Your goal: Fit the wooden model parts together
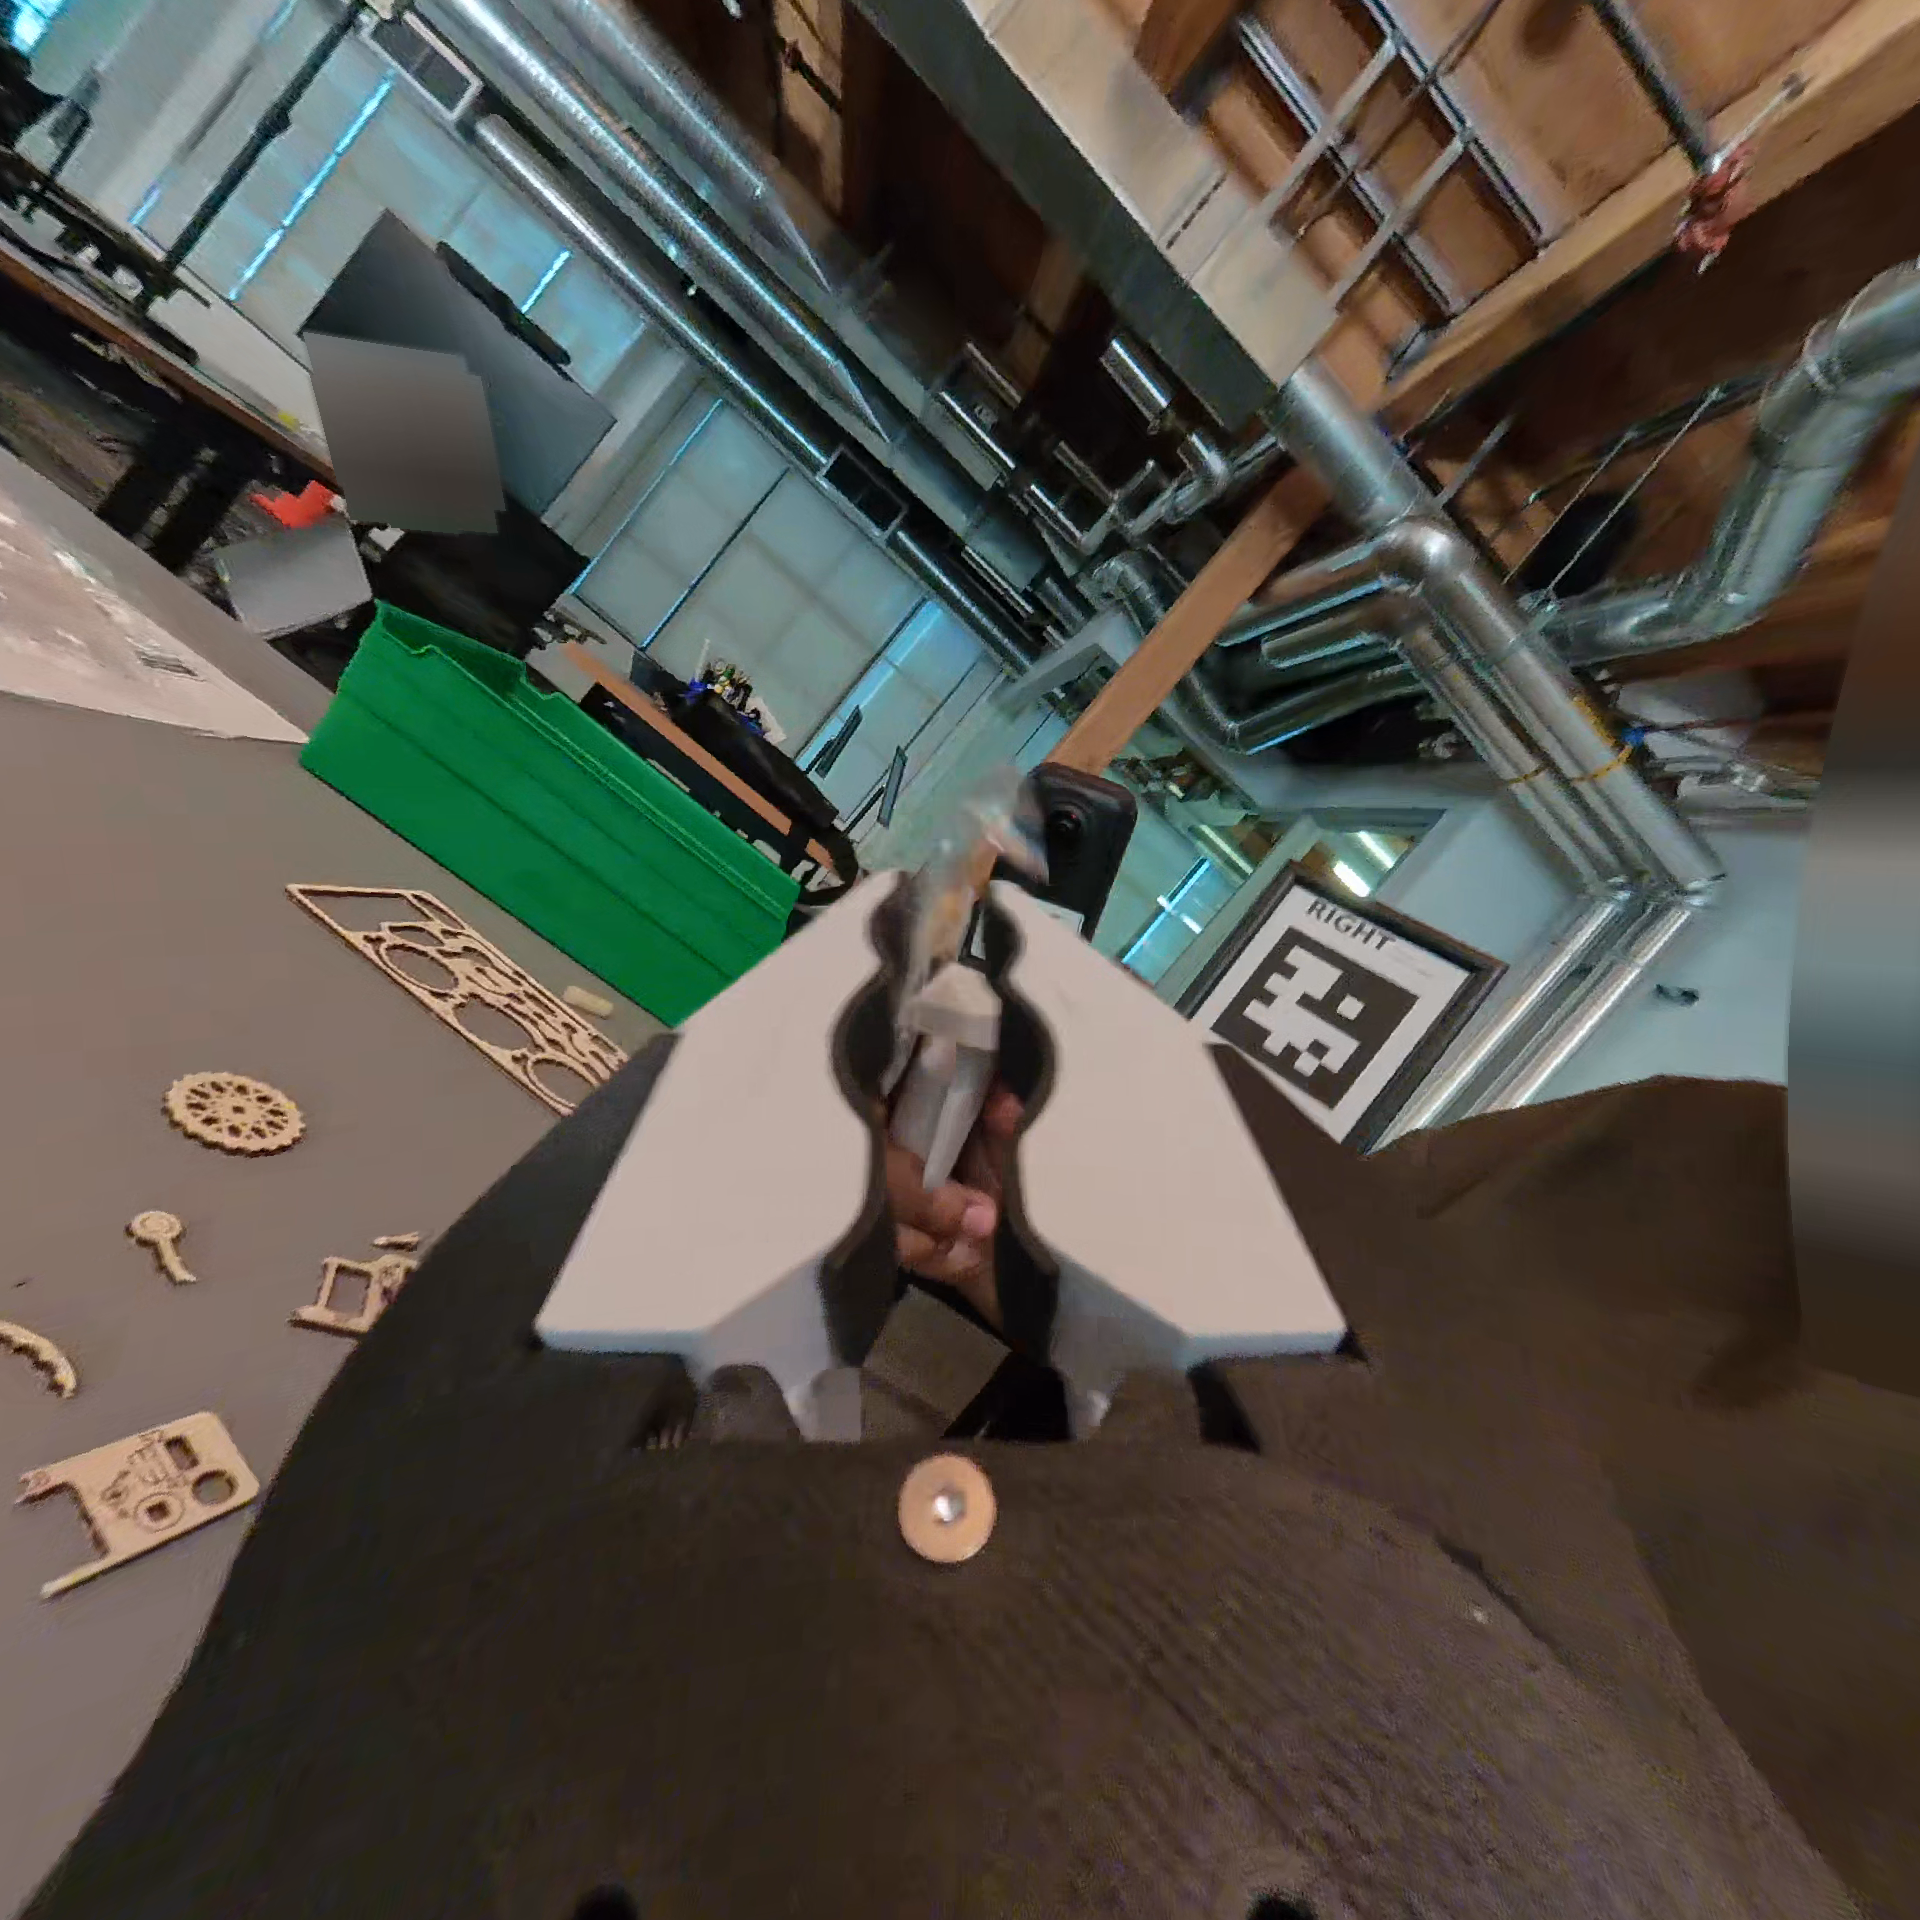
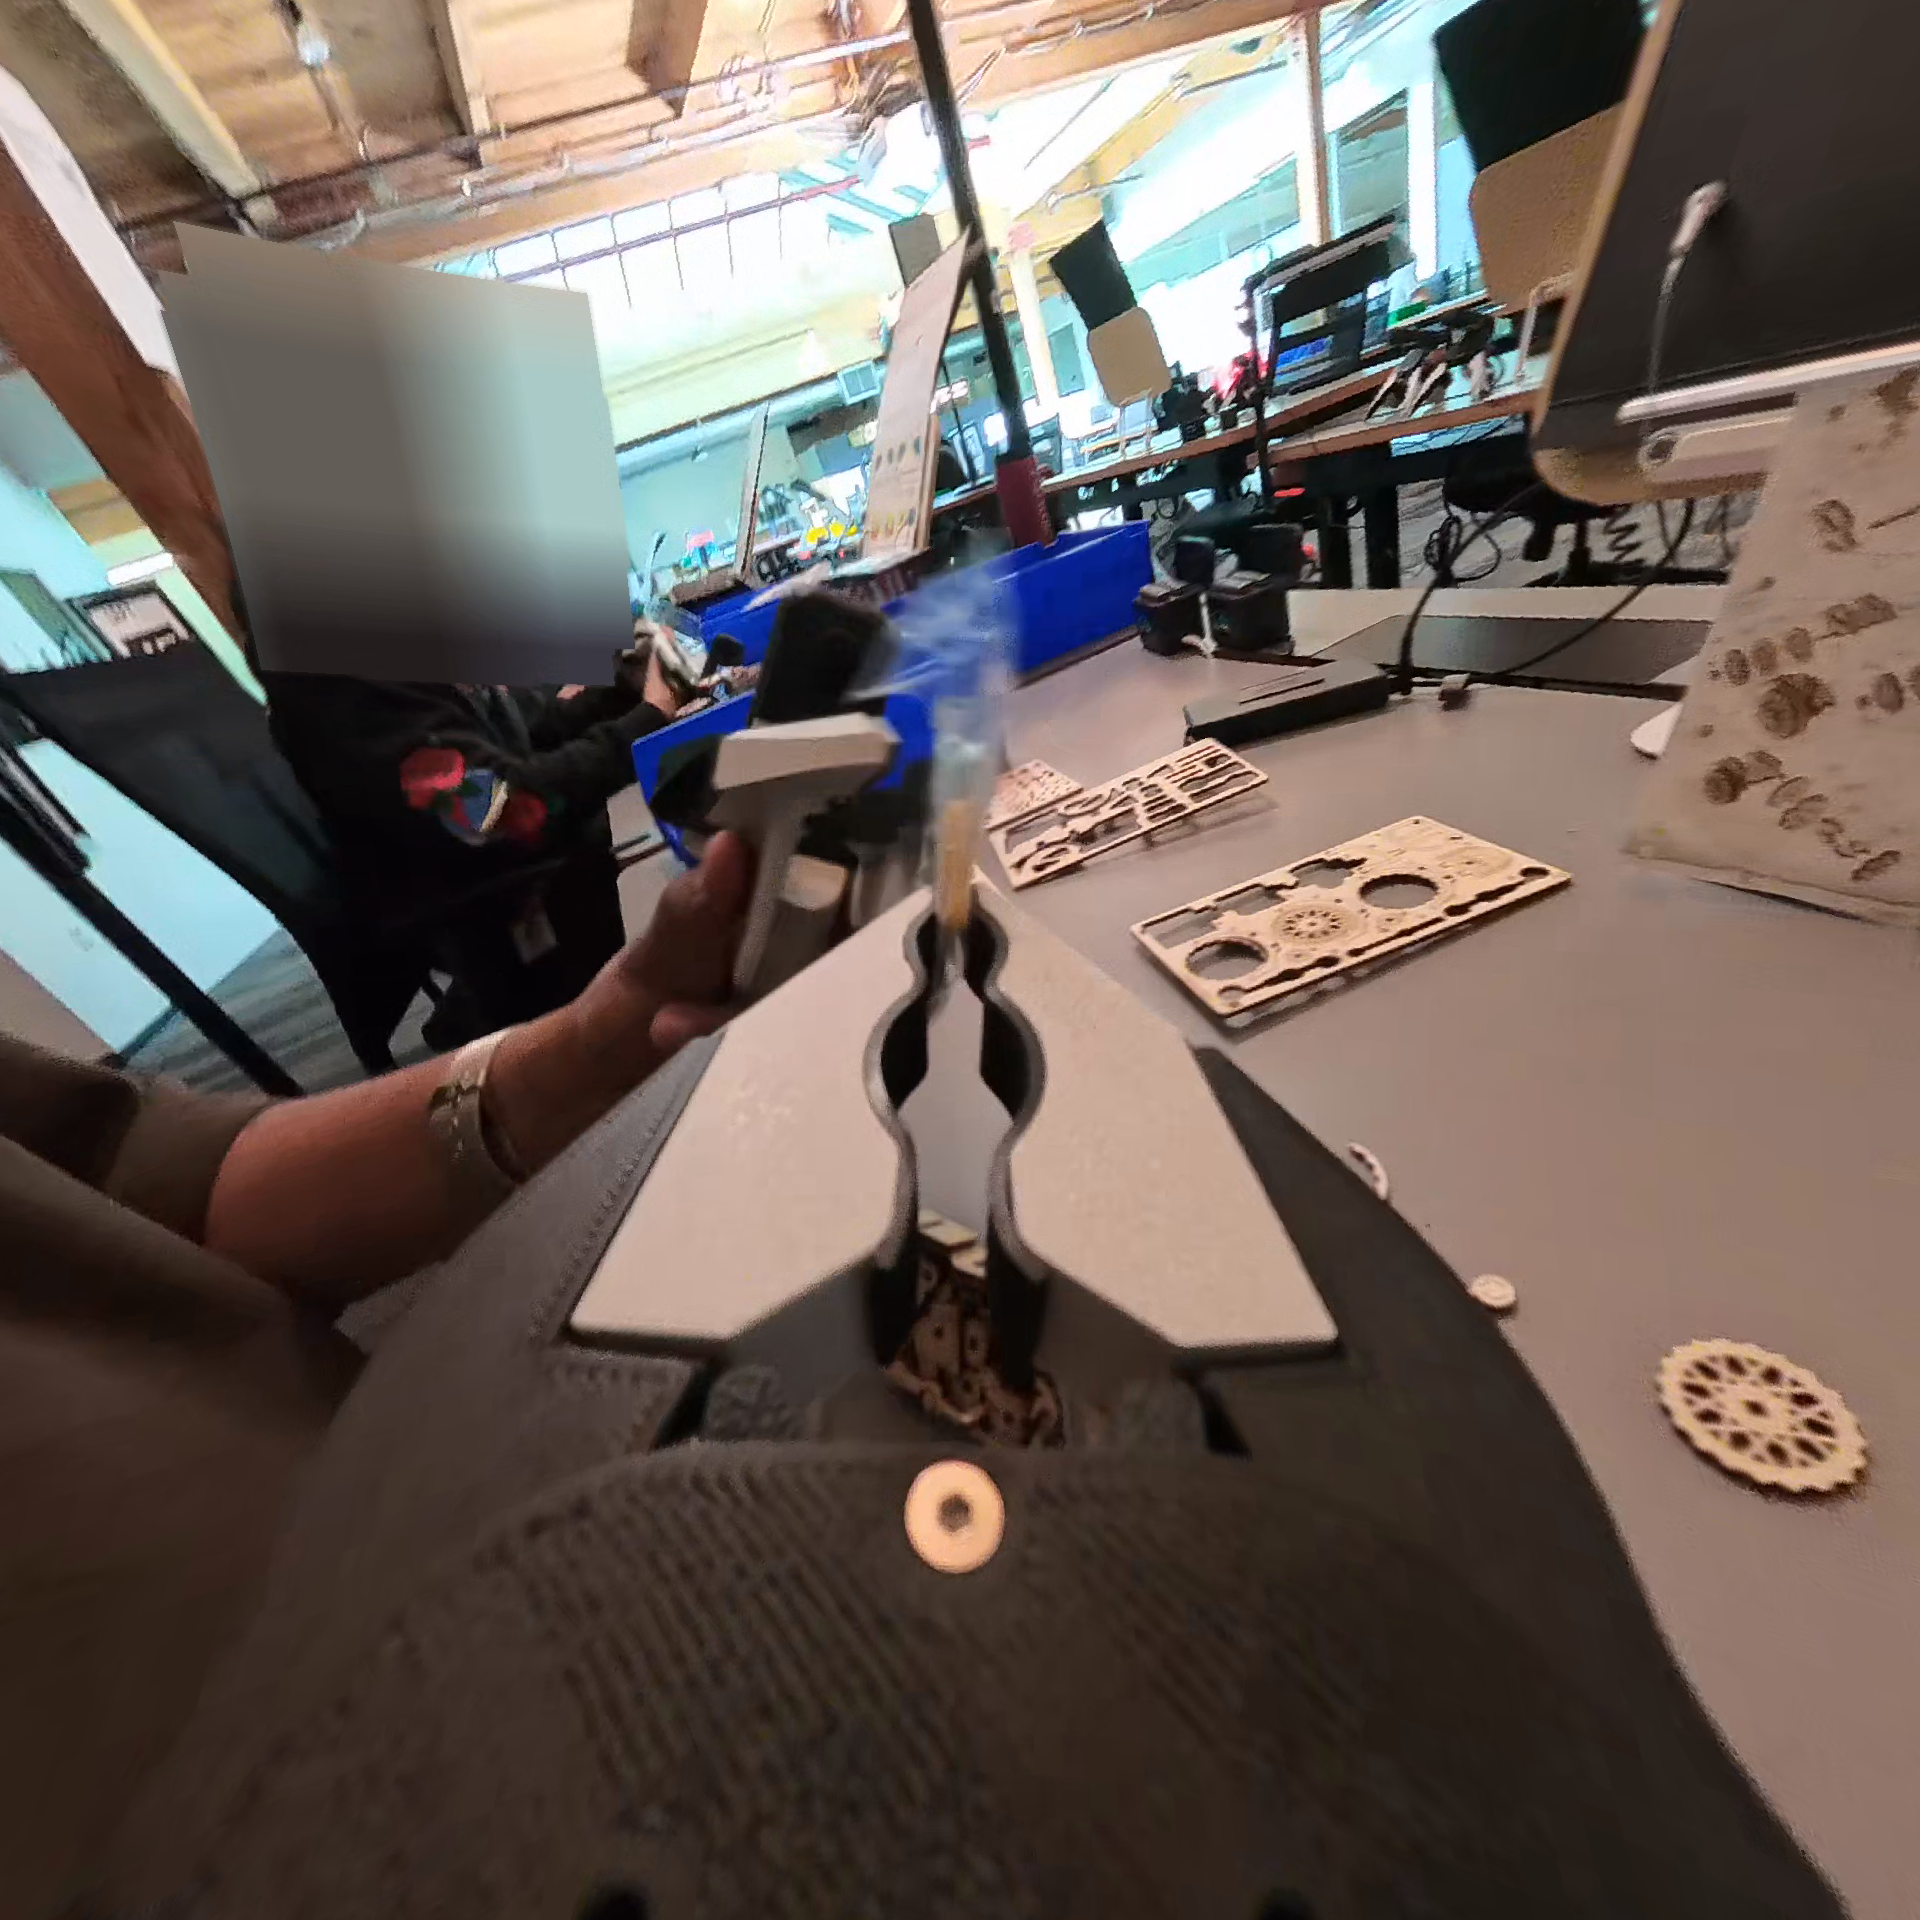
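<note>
Left wrist view runs, from its left edge, across a grey table (image 1: 135, 831) scattered with loose wooden parts: a curved sliver (image 1: 42, 1356), a flat side panel with cut-outs (image 1: 140, 1491), a small key-shaped bit (image 1: 161, 1242), a spoked gear wheel (image 1: 234, 1112) and a punched-out wooden sheet (image 1: 468, 977). Behind the sheet stands a green bin (image 1: 540, 790). Past it the room tilts away, with pale windows and silver ducts (image 1: 1455, 582) under timber beams. At the middle the left gripper (image 1: 940, 904) has its tips pressed onto a small clear bag (image 1: 966, 862), which is blurred; what the bag holds cannot be told. To the right a framed black-and-white marker board (image 1: 1340, 1008) leans against the wall.

Right wrist view starts on the left with a person's forearm wearing a metal wristband (image 2: 468, 1101), the hand (image 2: 665, 956) gripping the handle of the other tool. The right gripper (image 2: 951, 925) pinches the lower end of the same bag (image 2: 961, 790), which holds a pale wooden stick. Behind it a blue bin (image 2: 1081, 592) sits on the table (image 2: 1558, 1091). Farther right lie two wooden sheets of model parts, one farther off (image 2: 1132, 795) and one nearer (image 2: 1351, 914), then a printed paper sheet (image 2: 1808, 665) below a dark monitor (image 2: 1745, 208). Near the right edge lie another gear wheel (image 2: 1761, 1418) and a small round piece (image 2: 1493, 1291). Desks and screens fill the bright workshop beyond.
</note>
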Demonstrator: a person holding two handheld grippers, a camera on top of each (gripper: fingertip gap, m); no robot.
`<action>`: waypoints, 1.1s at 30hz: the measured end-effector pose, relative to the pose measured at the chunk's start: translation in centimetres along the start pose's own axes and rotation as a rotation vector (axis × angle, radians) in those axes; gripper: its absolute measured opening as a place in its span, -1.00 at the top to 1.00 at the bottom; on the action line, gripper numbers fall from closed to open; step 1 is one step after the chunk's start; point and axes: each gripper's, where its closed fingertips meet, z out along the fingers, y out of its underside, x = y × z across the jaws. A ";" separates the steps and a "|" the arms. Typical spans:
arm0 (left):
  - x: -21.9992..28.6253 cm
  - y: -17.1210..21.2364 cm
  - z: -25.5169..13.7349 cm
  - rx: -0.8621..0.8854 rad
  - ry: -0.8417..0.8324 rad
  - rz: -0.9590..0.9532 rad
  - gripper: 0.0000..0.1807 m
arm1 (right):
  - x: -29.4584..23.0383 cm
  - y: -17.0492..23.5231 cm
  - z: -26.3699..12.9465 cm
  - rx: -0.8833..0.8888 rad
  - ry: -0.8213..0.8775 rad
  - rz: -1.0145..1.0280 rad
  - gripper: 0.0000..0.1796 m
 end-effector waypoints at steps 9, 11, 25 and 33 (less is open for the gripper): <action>2.8 3.6 -0.5 -0.120 -0.054 0.044 1.00 | -3.3 -0.8 -5.9 0.090 0.062 -0.200 0.64; 2.8 6.9 -0.9 -0.218 -0.109 0.026 1.00 | -4.2 -1.8 -8.1 0.151 0.077 -0.256 0.69; 3.9 14.5 -1.4 -0.366 -0.028 -0.205 1.00 | -6.5 6.6 -8.1 -0.311 -0.090 0.007 1.00; 4.4 14.5 -1.9 -0.416 0.031 -0.024 1.00 | -6.7 8.2 -7.9 -0.337 -0.236 0.326 1.00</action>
